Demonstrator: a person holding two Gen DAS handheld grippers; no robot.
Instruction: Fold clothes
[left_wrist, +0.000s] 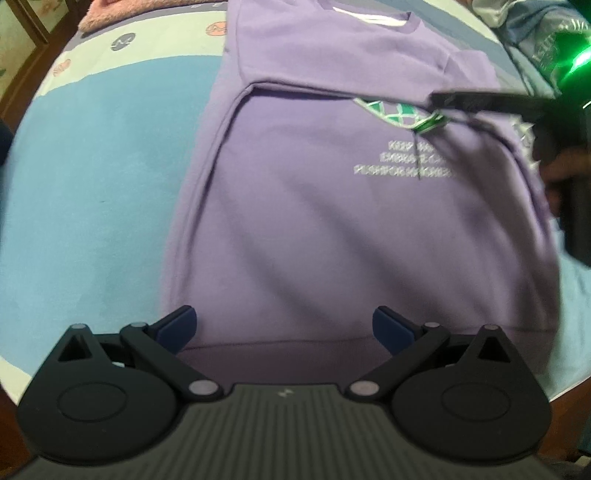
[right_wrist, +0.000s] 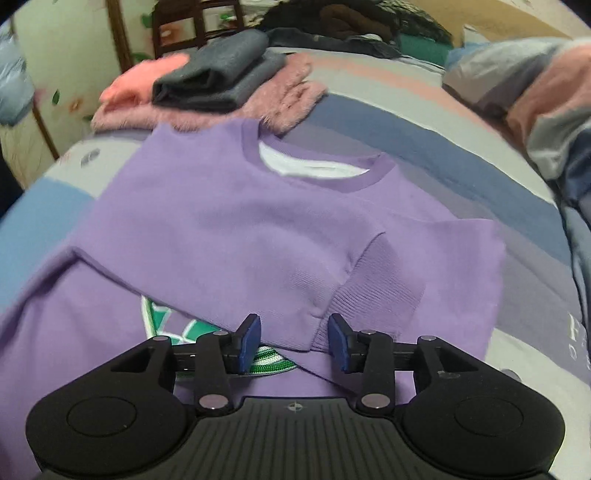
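Note:
A purple sweatshirt (left_wrist: 332, 221) lies flat on the bed, collar far, with white print and a green emblem. One sleeve is folded across the chest (right_wrist: 229, 236), its ribbed cuff (right_wrist: 373, 291) near my right gripper. My left gripper (left_wrist: 284, 328) is open and empty, hovering over the hem. My right gripper (right_wrist: 295, 339) is open, its blue pads either side of the cuff's edge, not clamped. The right gripper also shows in the left wrist view (left_wrist: 480, 99), at the emblem.
A striped blue, grey and pink bedsheet (left_wrist: 92, 184) covers the bed. A folded grey garment (right_wrist: 218, 81) lies on a pink fluffy one (right_wrist: 280, 99) beyond the collar. More clothes (right_wrist: 535, 92) are piled at the right. A wooden chair (right_wrist: 192, 26) stands behind.

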